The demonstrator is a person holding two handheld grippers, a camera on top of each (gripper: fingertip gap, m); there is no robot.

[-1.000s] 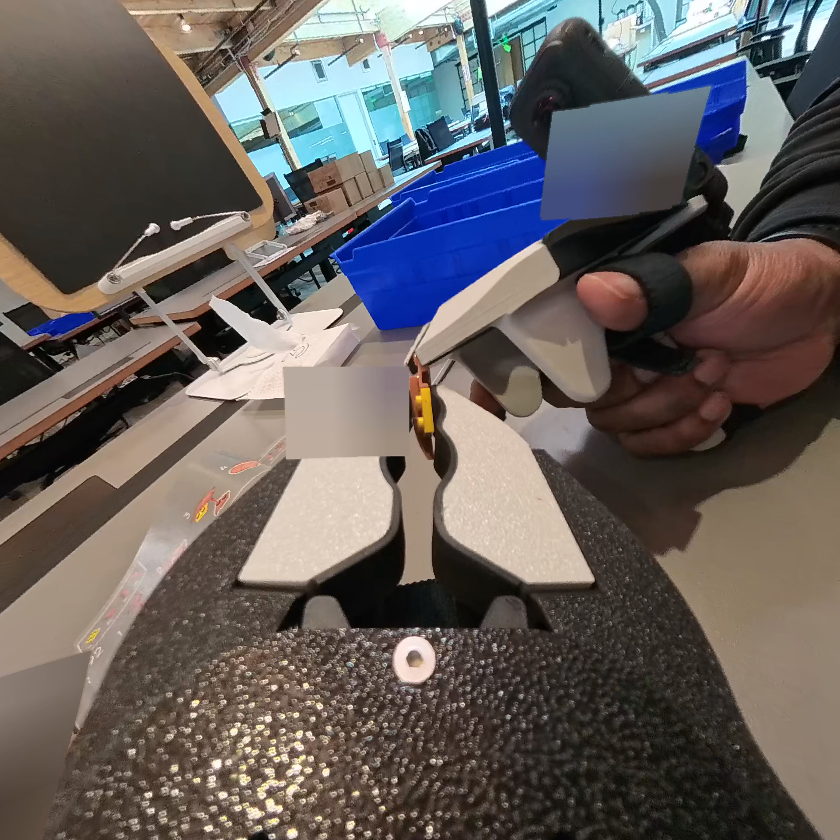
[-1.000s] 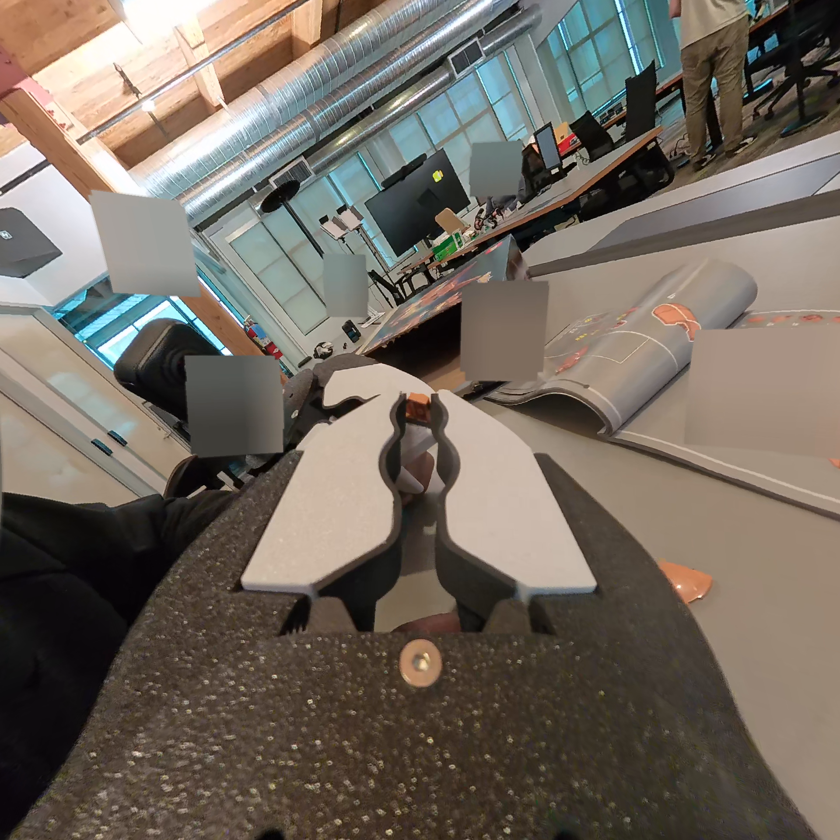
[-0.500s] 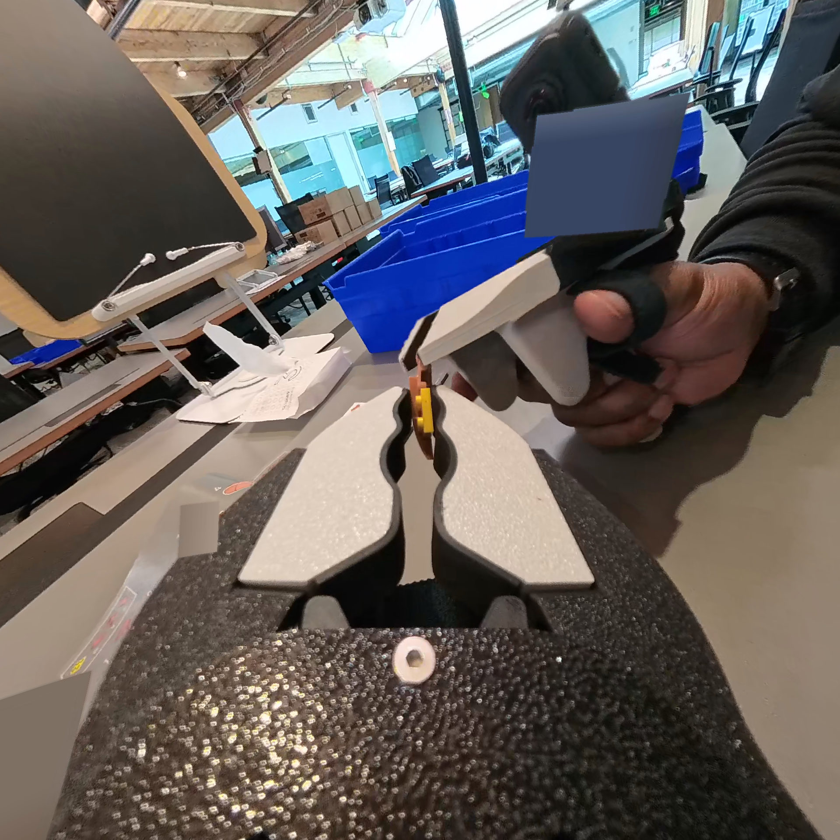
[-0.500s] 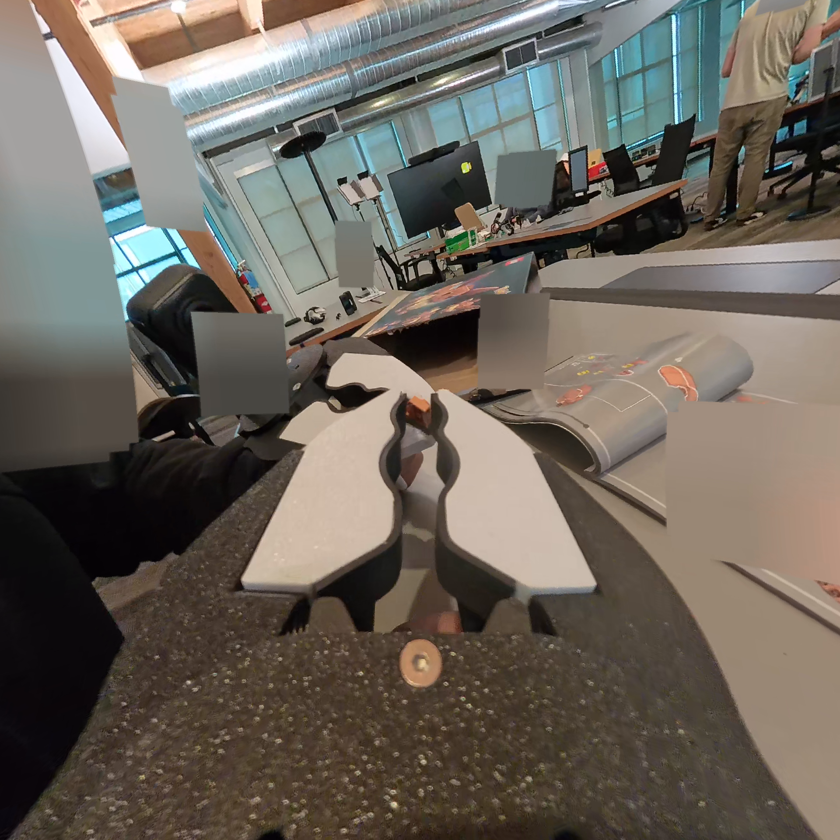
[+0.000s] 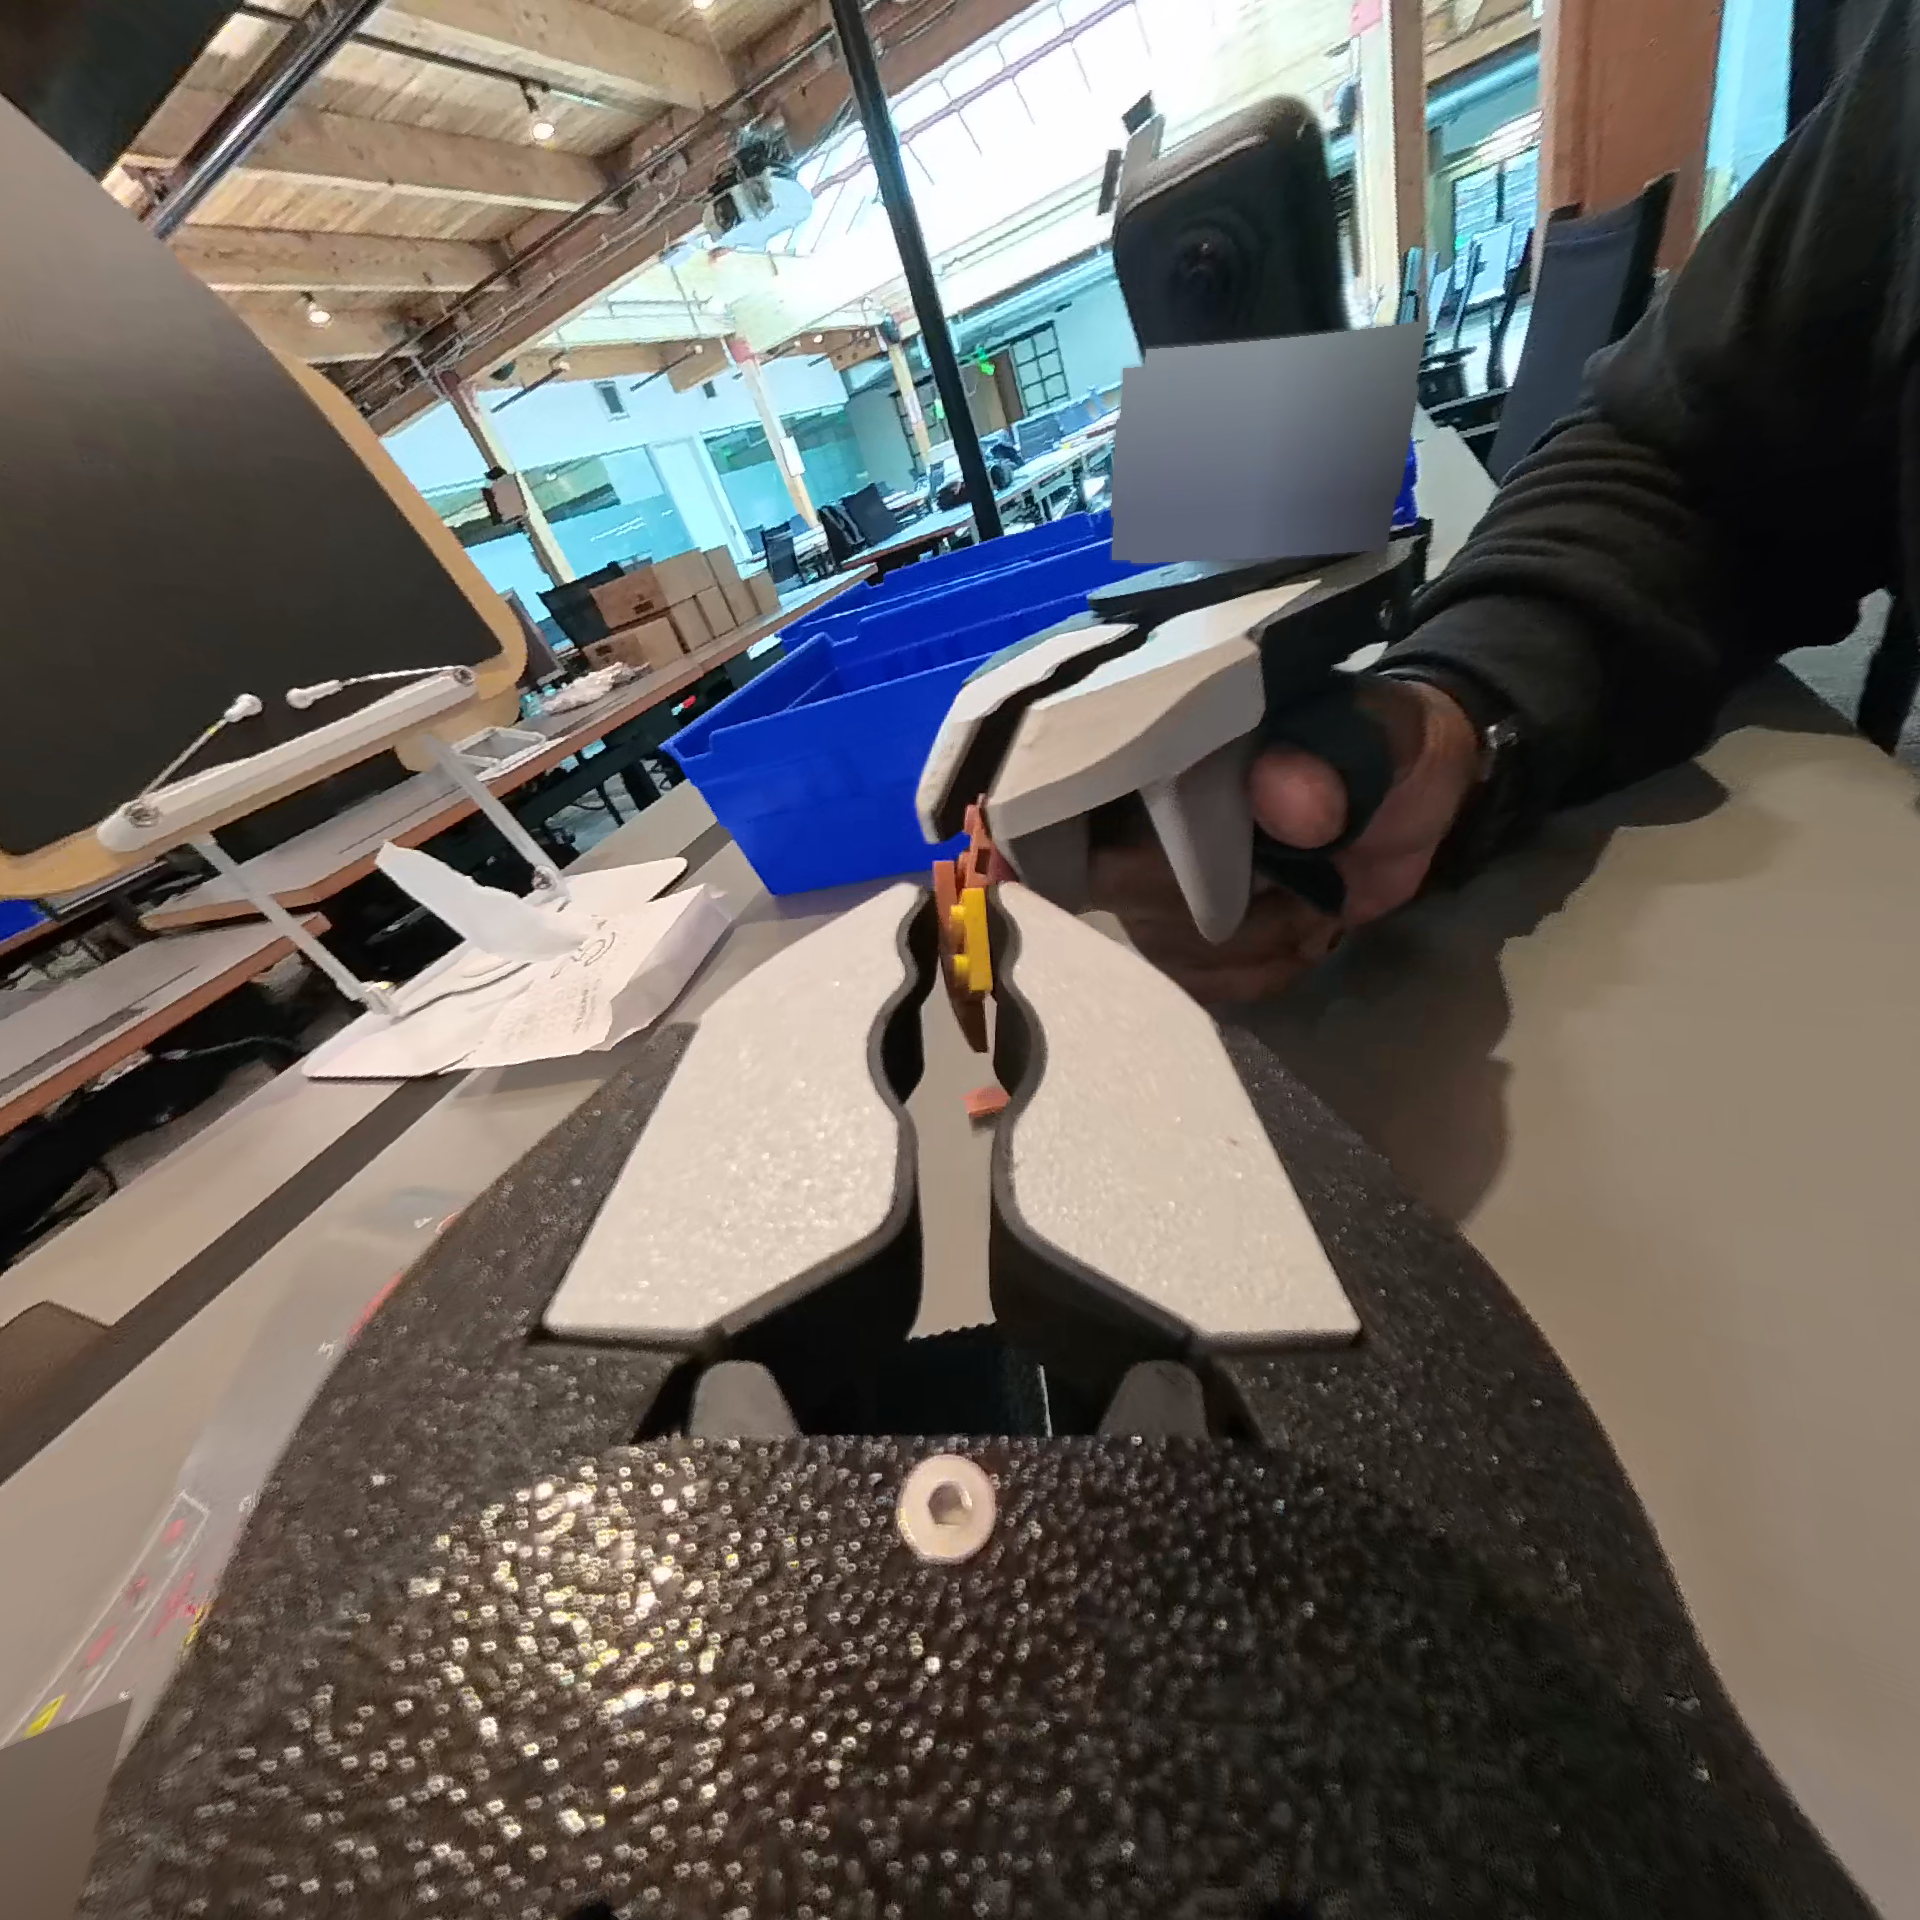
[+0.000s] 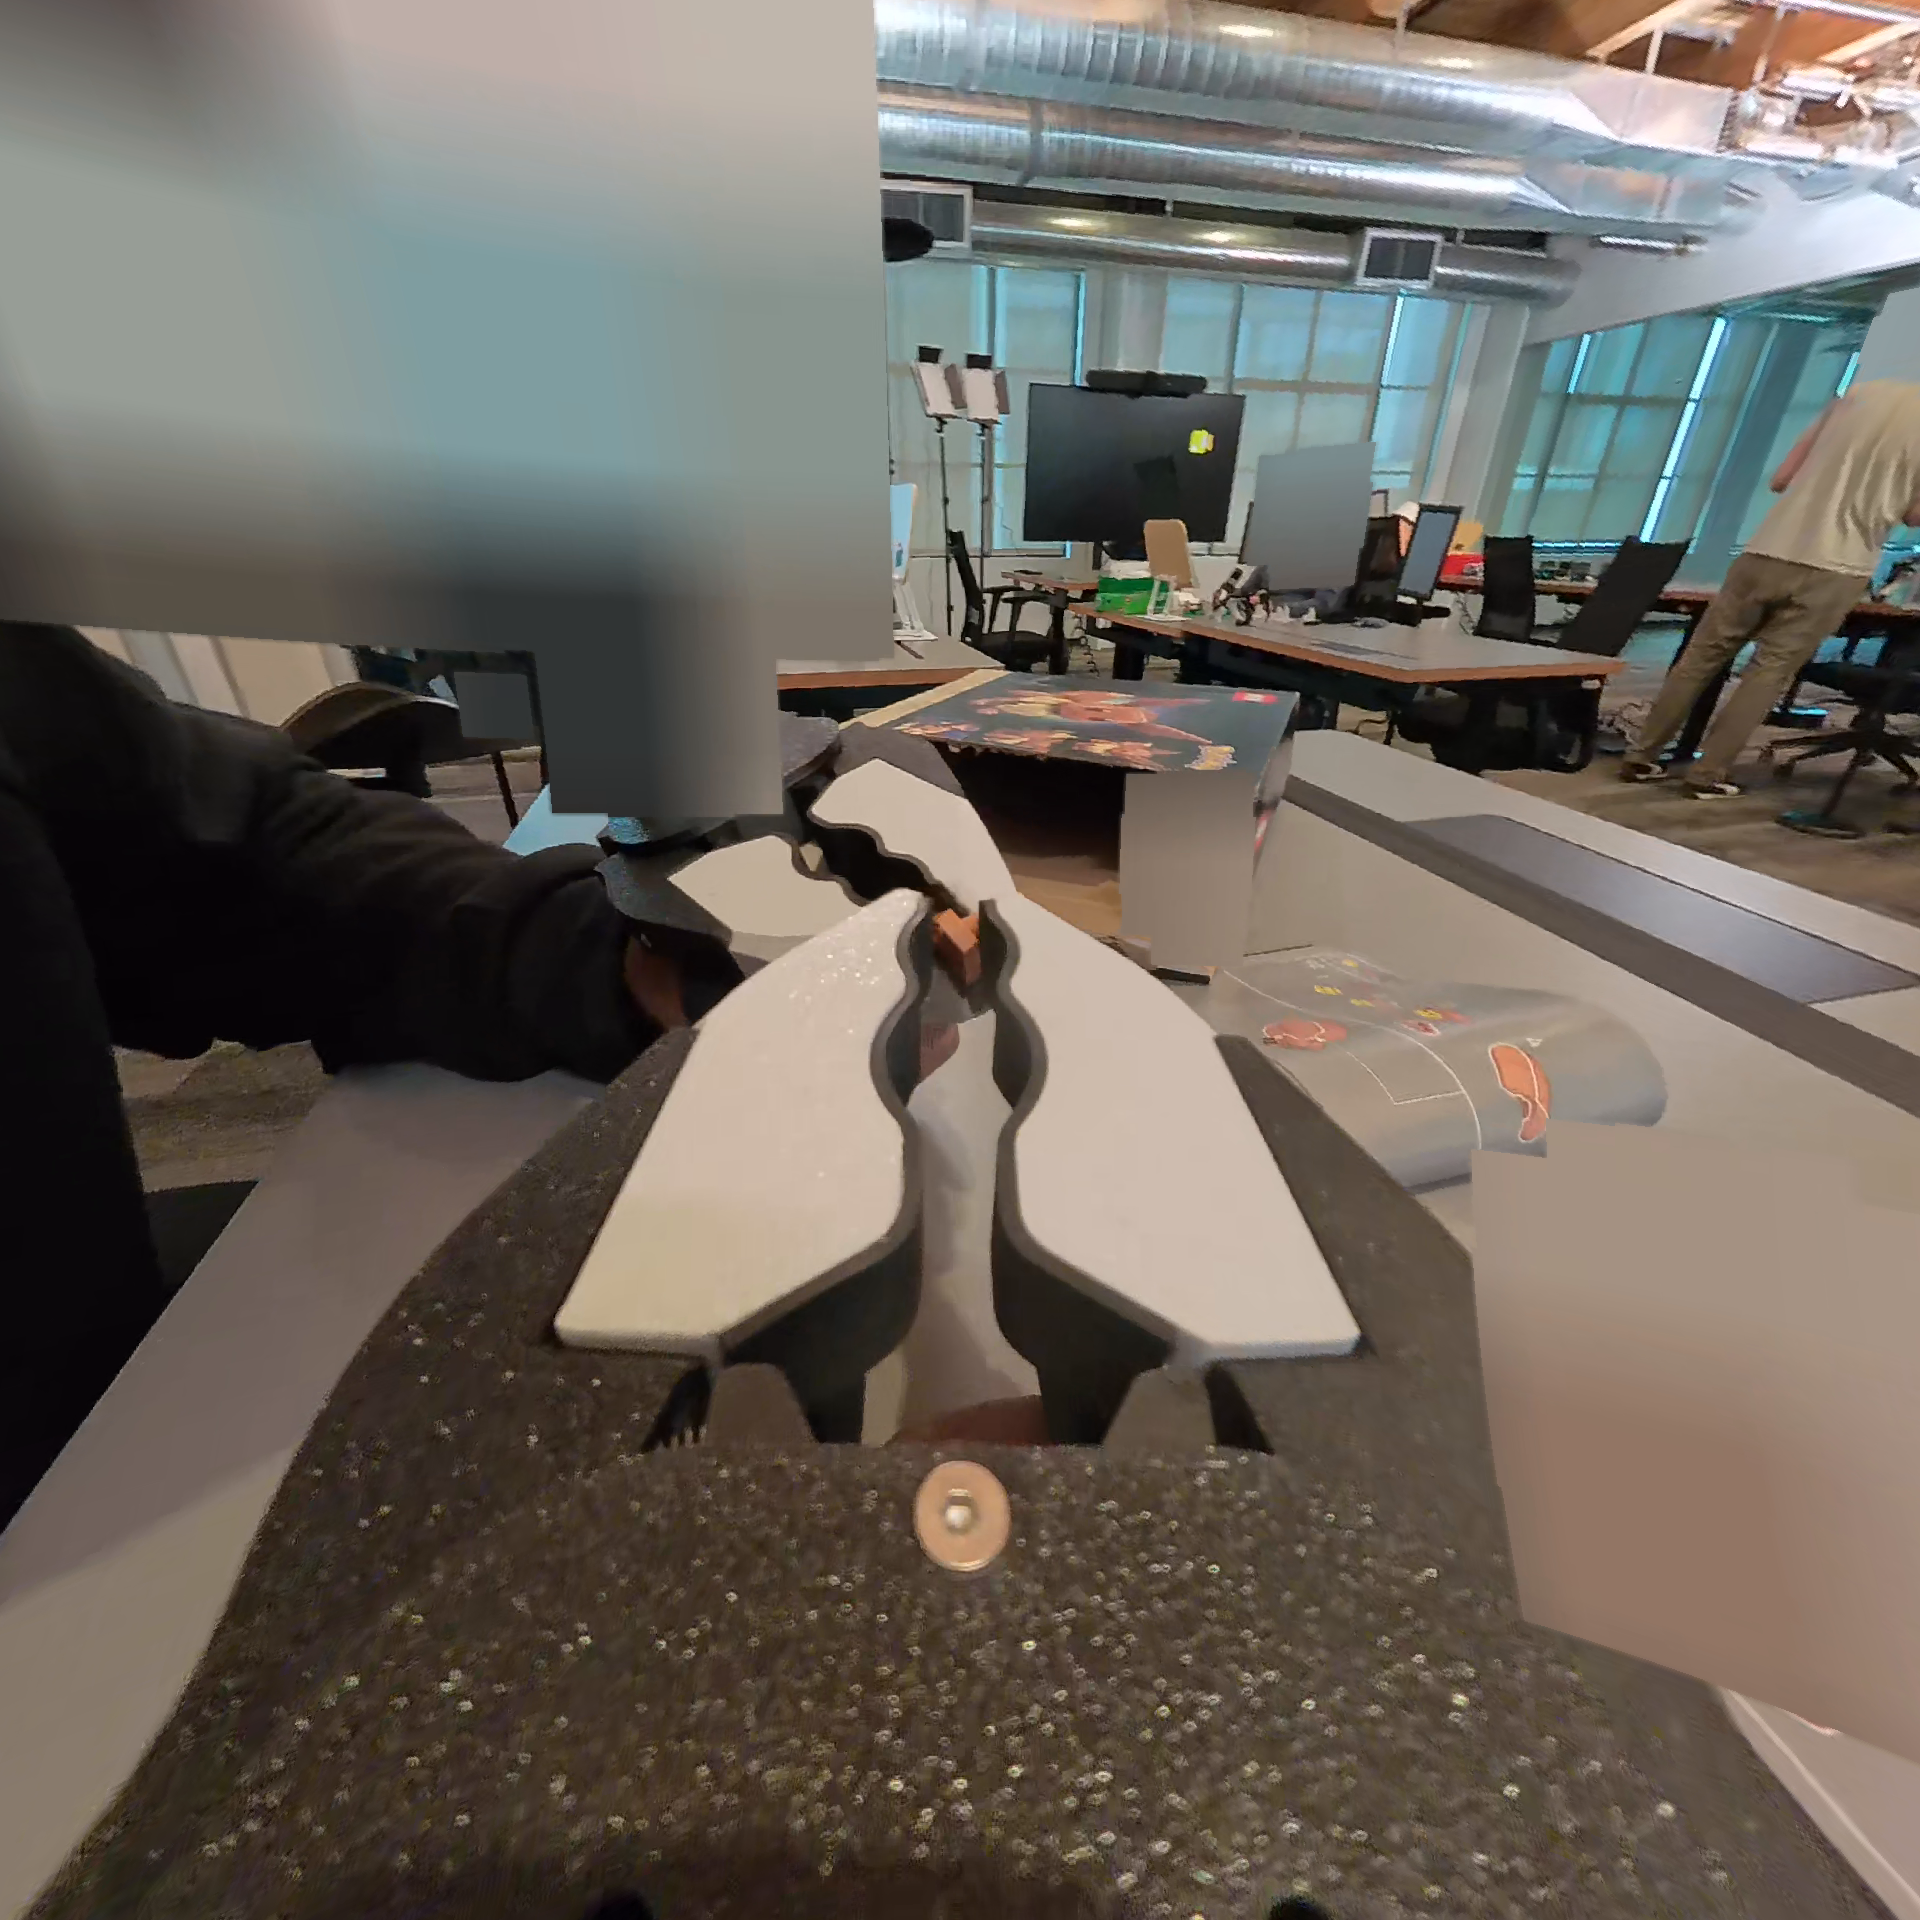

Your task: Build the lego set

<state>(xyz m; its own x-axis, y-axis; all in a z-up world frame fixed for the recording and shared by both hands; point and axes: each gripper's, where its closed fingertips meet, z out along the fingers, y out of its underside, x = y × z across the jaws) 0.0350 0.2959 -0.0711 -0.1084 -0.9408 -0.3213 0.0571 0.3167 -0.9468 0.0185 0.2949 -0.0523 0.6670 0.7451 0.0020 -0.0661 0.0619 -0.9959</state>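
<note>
My left gripper is shut on a brown plate held on edge, with a small yellow piece stuck to its side. My right gripper comes in from the upper right in a person's hand. It is shut on a small orange-brown brick, which meets the top edge of the brown plate. In the right wrist view my right gripper pinches this brick at its fingertips, and my left gripper lies just behind it. Both are held above the grey table.
Blue bins stand behind the grippers. A dark board on a white stand and a white paper bag are at the left. A small orange piece lies on the table. An open booklet and a printed box lie to the right. Left and right tips are no more than a few centimetres apart.
Both grippers have kept their hold and stayed tip to tip. The right gripper has rolled and its view has swung level across the room. Its fingers have closed slightly on the brick.
</note>
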